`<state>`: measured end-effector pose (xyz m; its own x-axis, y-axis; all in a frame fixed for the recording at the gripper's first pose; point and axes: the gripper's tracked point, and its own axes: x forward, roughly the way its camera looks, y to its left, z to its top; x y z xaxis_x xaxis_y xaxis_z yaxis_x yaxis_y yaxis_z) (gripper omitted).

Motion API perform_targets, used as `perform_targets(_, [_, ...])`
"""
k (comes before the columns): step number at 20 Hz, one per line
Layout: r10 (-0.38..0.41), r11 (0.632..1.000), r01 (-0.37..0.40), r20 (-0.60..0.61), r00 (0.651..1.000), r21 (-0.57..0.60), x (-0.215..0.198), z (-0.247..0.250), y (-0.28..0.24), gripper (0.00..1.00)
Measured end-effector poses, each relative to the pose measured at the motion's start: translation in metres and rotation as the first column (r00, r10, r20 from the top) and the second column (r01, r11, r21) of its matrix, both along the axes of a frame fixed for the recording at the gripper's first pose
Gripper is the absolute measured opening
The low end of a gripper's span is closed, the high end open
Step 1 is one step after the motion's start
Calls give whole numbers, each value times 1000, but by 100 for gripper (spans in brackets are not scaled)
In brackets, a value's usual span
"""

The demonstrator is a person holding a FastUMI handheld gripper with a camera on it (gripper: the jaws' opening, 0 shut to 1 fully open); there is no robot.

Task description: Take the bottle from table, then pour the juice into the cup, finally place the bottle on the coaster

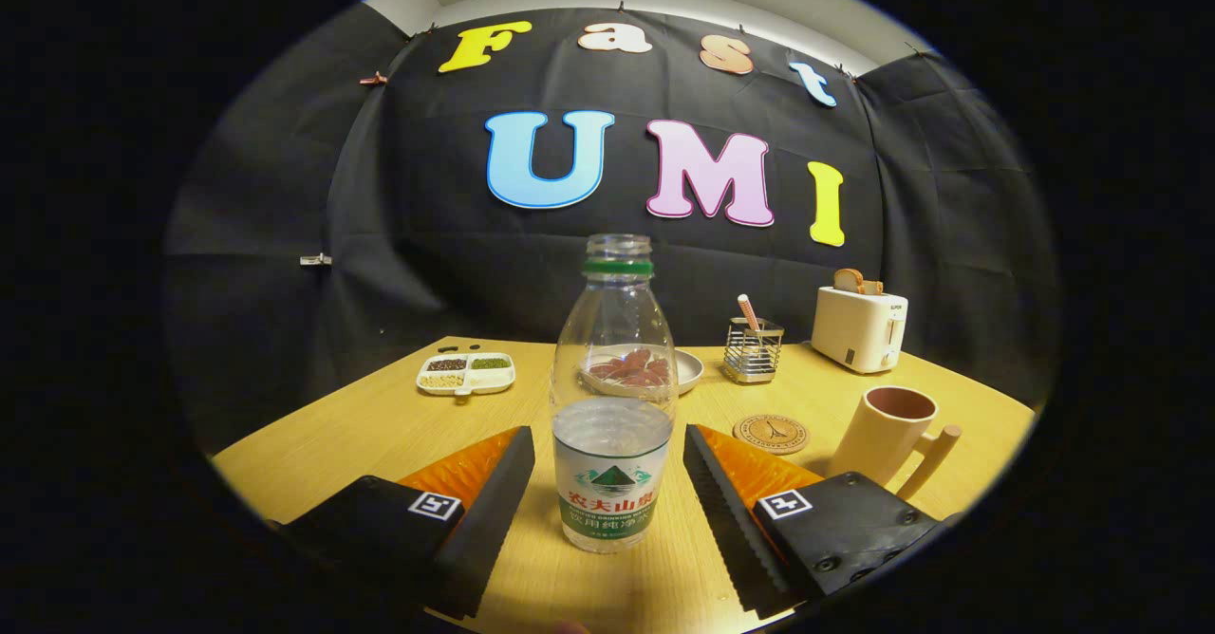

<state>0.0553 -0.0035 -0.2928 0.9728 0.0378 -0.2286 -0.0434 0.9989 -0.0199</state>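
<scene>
Open fingers set level on either side of the uncapped bottle (615, 397)

The gripper (607, 492) is held low over the tabletop (361, 435), pointed straight ahead, with its fingers (494, 501) spread wide; the bottle is stood upright between them, and a gap of bare wood is seen on each side, so nothing is gripped. The bottle is clear, with a green neck ring, no cap, and liquid filling about its lower third. Beyond the right finger a round coaster (771, 433) is laid flat, and just beside it to the right a cup (887, 439) with a stick-like handle is stood upright. Farther back are seen a divided dish (466, 373), a plate (691, 368) of what appears to be reddish food partly hidden behind the bottle, a wire holder (753, 351) and a toaster (859, 328)
</scene>
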Motion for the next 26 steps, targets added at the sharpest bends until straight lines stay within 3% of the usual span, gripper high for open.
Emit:
perform_targets(5, [-4, 1000, 5, 33, 999, -9, 14, -5, 0, 95])
perform_targets(6, [-5, 1000, 6, 38, 999, -8, 16, -6, -1, 92])
perform_targets(7, [-10, 1000, 10, 37, 999, -1, 16, -5, -1, 81])
perform_targets(10, [-34, 998, 33, 11, 999, 53, 22, -6, -5, 74])
perform_targets(15, [-101, 982, 97, 18, 995, 163, 29, 38, -22, 72])
perform_targets(17, [-136, 948, 137, -22, 990, 288, 30, 49, -29, 72])
perform_targets(20, [-194, 865, 205, -71, 978, 457, 30, 64, -44, 73])
perform_targets(26, [-236, 698, 297, -183, 954, 651, 34, 67, -71, 71])
